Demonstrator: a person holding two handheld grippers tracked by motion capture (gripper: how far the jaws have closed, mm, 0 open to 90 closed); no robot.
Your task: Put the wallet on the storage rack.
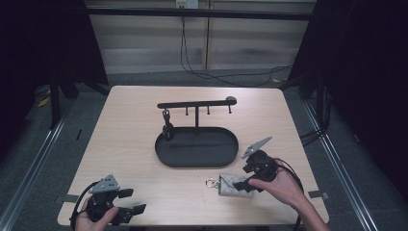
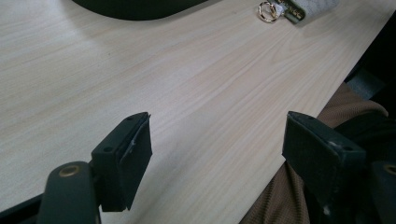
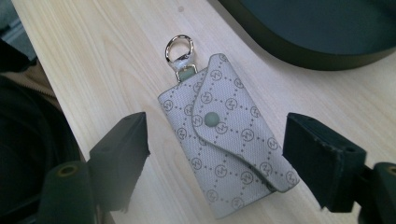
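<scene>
A small grey patterned key pouch with a snap flap and a gold ring lies flat on the wooden table, near the front right. My right gripper hovers just over its right end. In the right gripper view the pouch lies between the open jaws, untouched, with its ring pointing away. My left gripper rests at the front left corner, jaws wide apart over bare wood. The pouch's ring shows far off in the left gripper view.
A black oval tray sits mid-table with a black hook rack standing at its back edge; a dark key item hangs from the leftmost hook. The table's front edge is close to both hands. Cables trail on the floor behind.
</scene>
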